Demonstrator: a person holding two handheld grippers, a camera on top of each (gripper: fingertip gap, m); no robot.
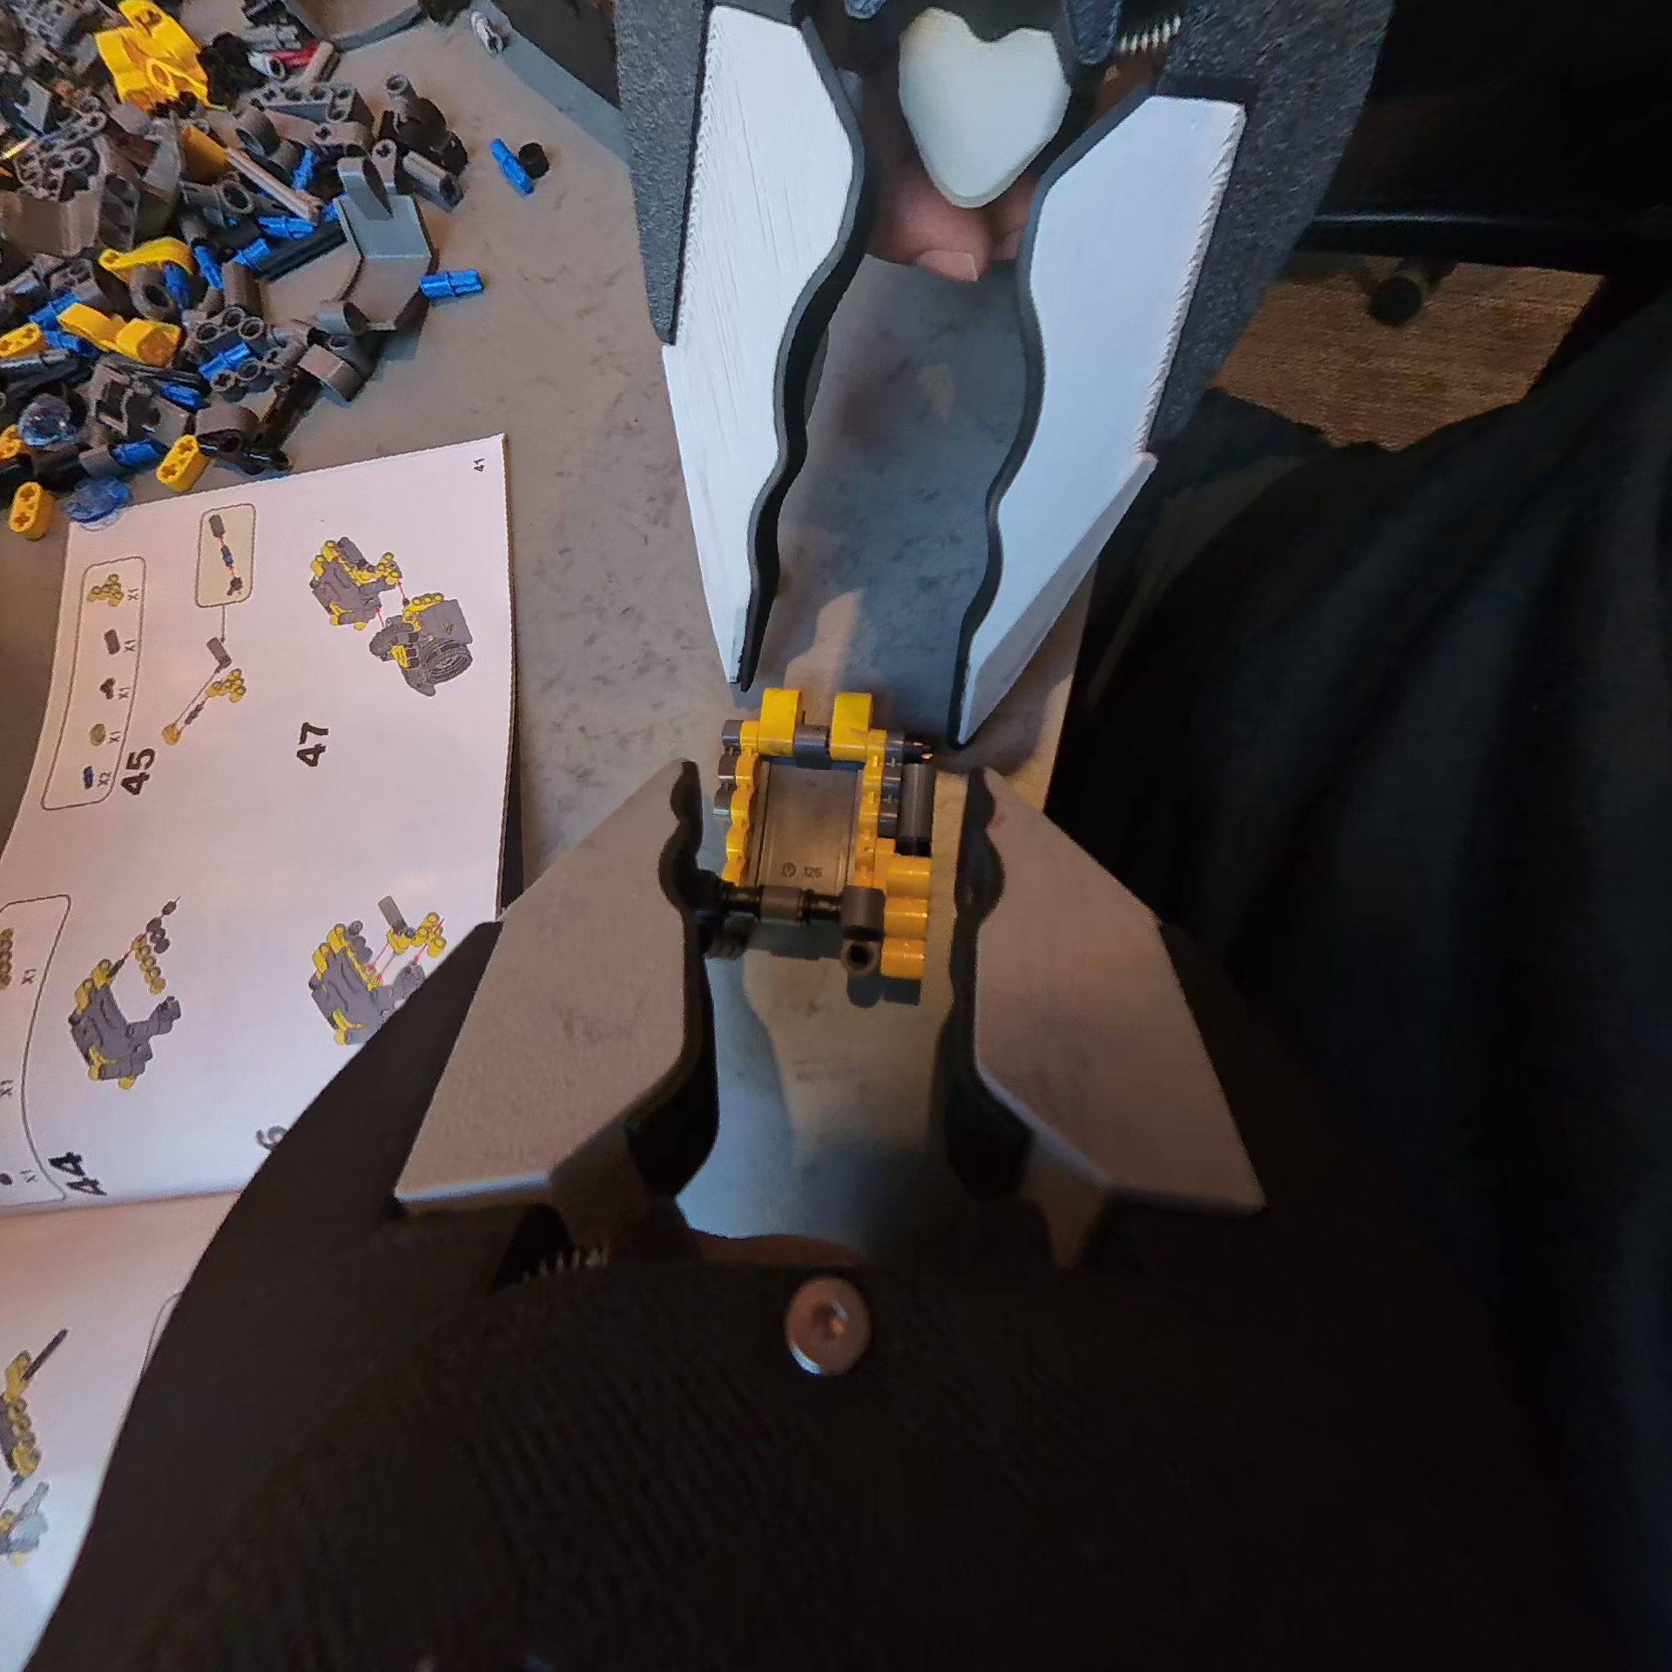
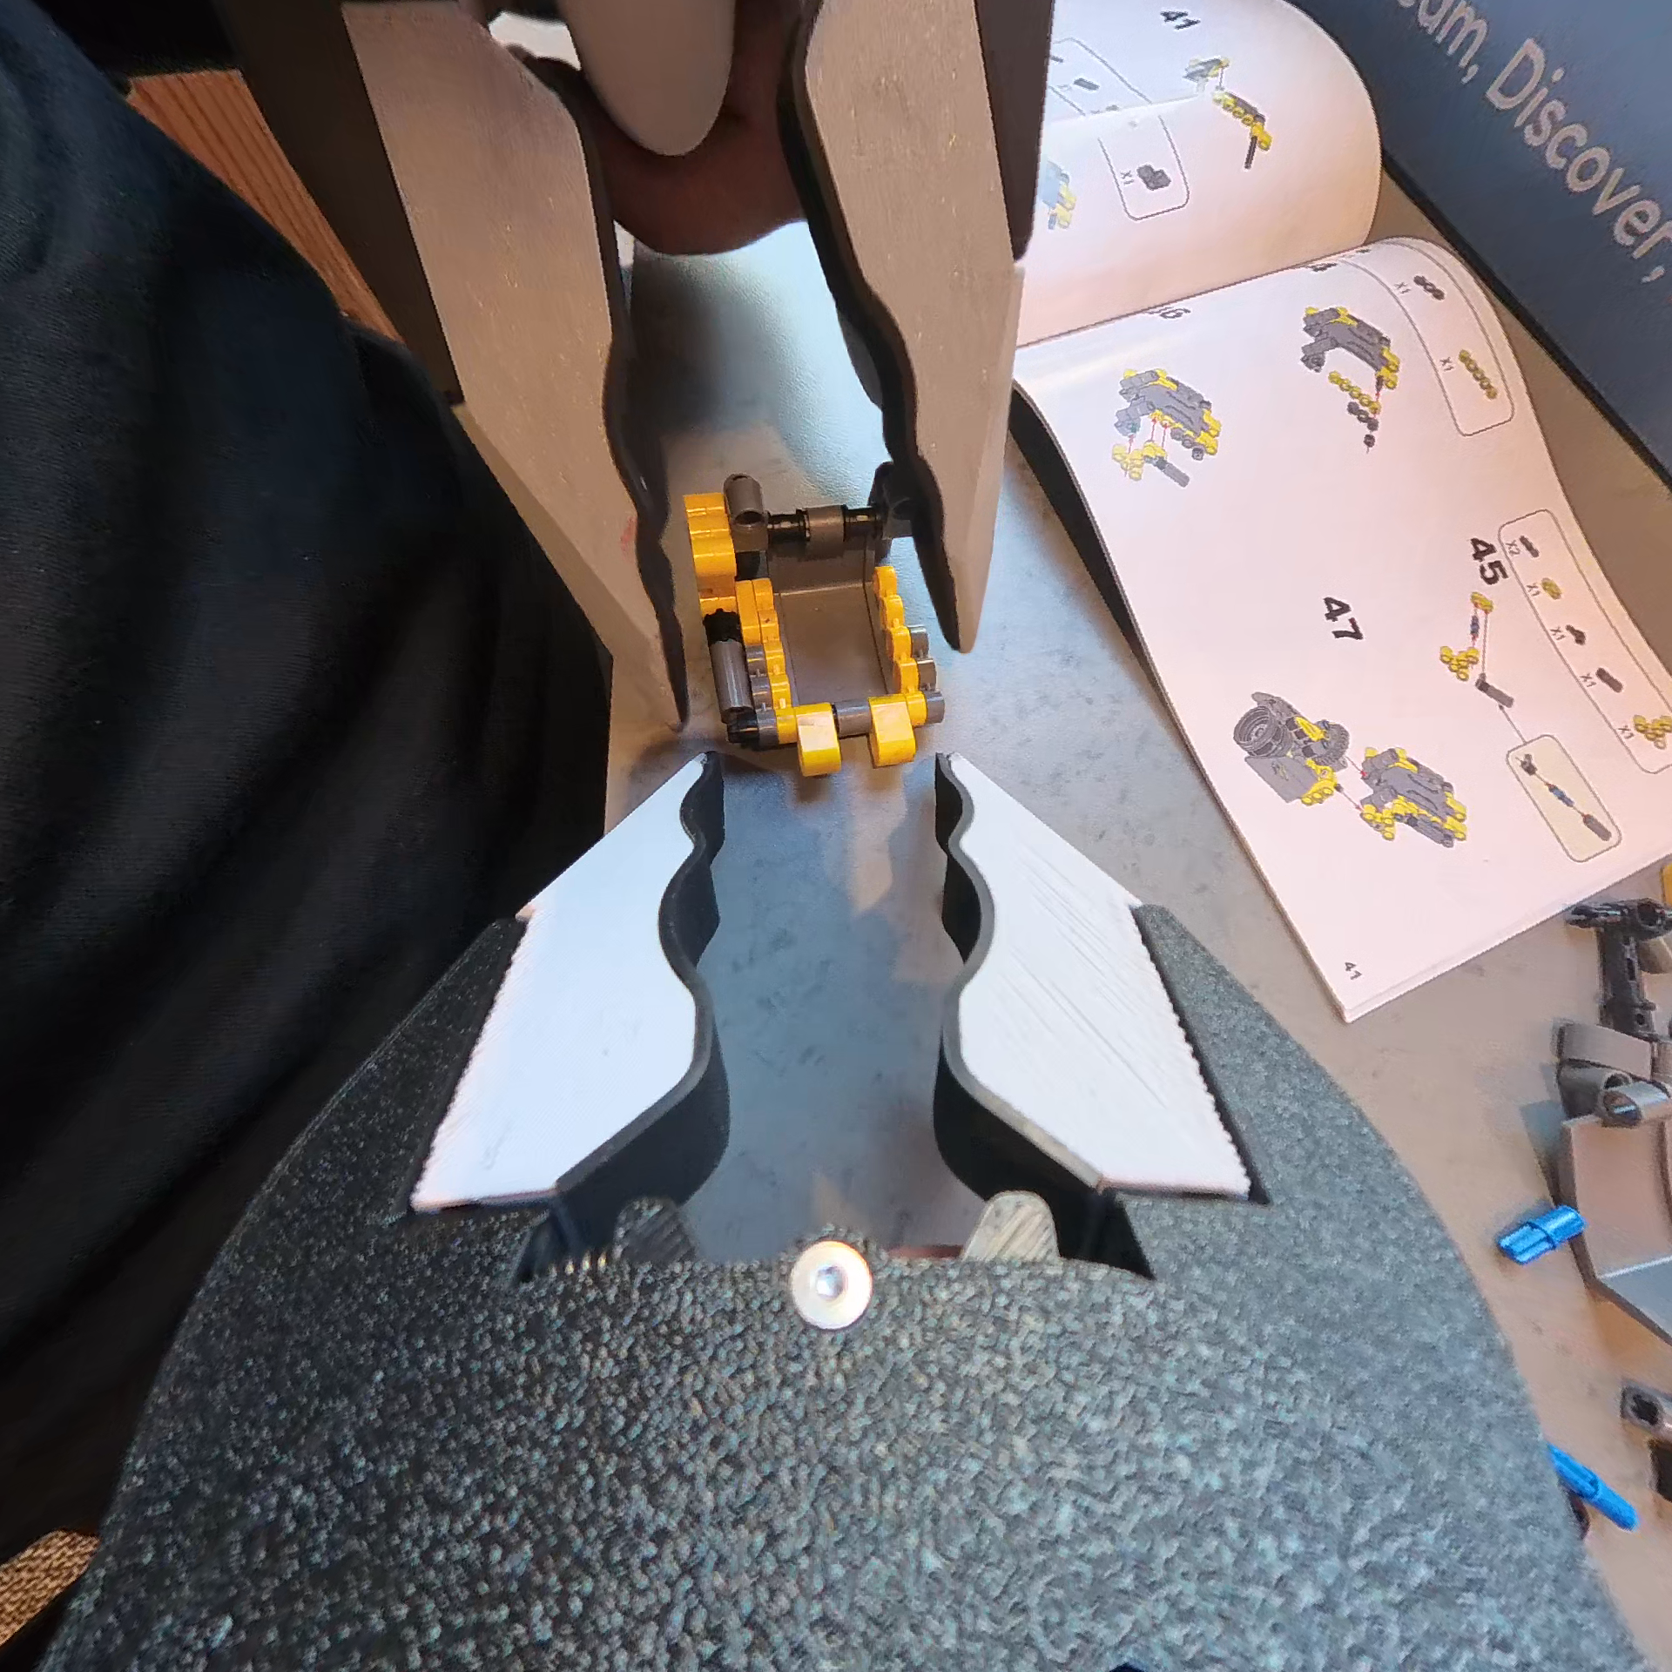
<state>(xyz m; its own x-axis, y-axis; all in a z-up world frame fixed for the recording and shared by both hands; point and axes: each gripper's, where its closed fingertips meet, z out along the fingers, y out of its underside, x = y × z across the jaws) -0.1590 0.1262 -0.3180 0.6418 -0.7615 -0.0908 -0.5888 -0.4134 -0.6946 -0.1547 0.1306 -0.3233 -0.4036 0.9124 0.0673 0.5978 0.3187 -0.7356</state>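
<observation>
Left wrist view – left tongs (image 1: pixel 828 796): spread apart, their grey fingers lying either side of the near end of a yellow and grey brick assembly (image 1: pixel 828 850). The left finger touched the black axle end sticking out of the assembly; the right finger stood just beside the yellow stack, and contact there could not be told.
Left wrist view – assembly: rested on the grey desk (image 1: pixel 588 561) near its edge. It was a rectangular frame with its long axis running away from the camera; two yellow rounded pieces marked the far end, and a dark cross axle marked the near end.
Left wrist view – right tongs (image 1: pixel 850 706): came in from the far side with white fingers released, tips just beyond the yellow end and holding nothing.
Left wrist view – surroundings: an open instruction booklet (image 1: pixel 271 769) lay to the left, with a pile of loose bricks (image 1: pixel 181 226) beyond it.
Right wrist view – right tongs (image 2: pixel 828 769): parted wide, tips just short of the assembly (image 2: pixel 814 624), with bare desk (image 2: pixel 1040 724) between them.
Right wrist view – assembly: long axis pointed away, yellow end nearest.
Right wrist view – left tongs (image 2: pixel 814 669): straddled the frame from the far side.
Right wrist view – surroundings: the booklet (image 2: pixel 1357 588) lay to the right, with a few grey and blue loose parts (image 2: pixel 1610 1131) near the edge.
</observation>
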